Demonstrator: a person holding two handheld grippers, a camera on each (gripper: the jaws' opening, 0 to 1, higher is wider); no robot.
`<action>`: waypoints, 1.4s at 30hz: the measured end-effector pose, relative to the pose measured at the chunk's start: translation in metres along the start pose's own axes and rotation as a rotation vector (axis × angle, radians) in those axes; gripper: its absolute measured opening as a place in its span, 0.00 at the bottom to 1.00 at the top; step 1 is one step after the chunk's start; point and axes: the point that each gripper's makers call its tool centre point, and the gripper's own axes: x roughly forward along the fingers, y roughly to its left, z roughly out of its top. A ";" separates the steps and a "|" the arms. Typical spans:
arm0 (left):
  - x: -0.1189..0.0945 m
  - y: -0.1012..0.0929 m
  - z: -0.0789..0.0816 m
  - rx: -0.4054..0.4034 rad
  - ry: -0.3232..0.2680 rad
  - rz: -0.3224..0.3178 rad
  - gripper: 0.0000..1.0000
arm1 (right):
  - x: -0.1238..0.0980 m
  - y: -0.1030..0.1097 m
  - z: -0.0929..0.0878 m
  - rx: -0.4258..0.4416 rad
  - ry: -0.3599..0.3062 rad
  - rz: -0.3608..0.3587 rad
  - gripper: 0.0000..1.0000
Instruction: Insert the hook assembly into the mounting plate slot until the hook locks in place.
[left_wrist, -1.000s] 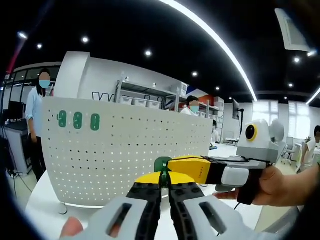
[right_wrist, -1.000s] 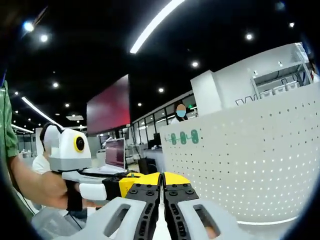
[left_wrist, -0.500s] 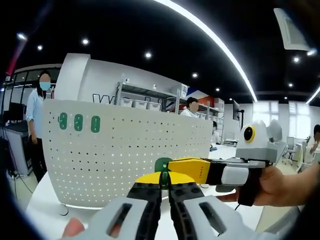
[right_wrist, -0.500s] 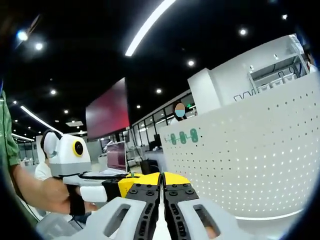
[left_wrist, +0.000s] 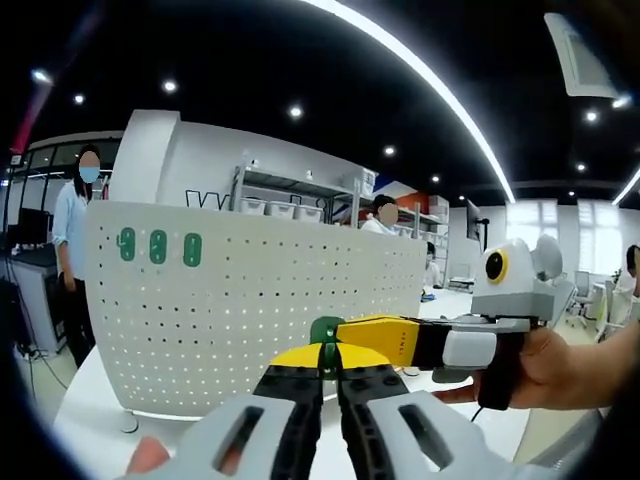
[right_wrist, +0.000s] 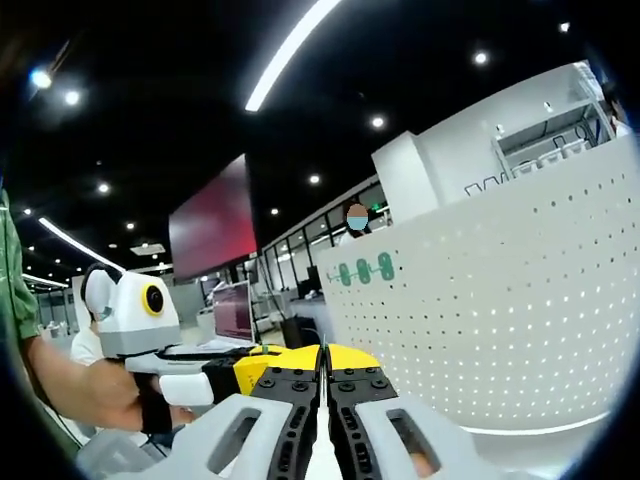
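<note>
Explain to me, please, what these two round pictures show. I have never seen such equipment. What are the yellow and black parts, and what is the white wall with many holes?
No robot is here: a person holds one hand tool in each hand, and a camera rides on each. The left gripper view looks along the left tool; its yellow-tipped jaws stand together, pinching a small green piece, probably the hook. The right tool comes in from the right, held by a hand, and its tip meets the same piece. The right gripper view looks along the right tool, with the left tool entering from the left. The white perforated board stands upright on a white table; three green hooks already sit in it.
</note>
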 end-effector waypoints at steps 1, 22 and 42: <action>0.000 0.000 0.001 0.006 -0.003 0.001 0.04 | 0.000 0.000 0.000 0.001 0.000 0.000 0.00; 0.000 -0.004 0.001 0.023 -0.006 -0.003 0.03 | -0.001 0.003 0.006 -0.082 0.023 0.001 0.00; -0.001 -0.005 0.003 0.023 -0.008 0.002 0.03 | -0.006 0.001 0.011 -0.159 0.068 -0.026 0.12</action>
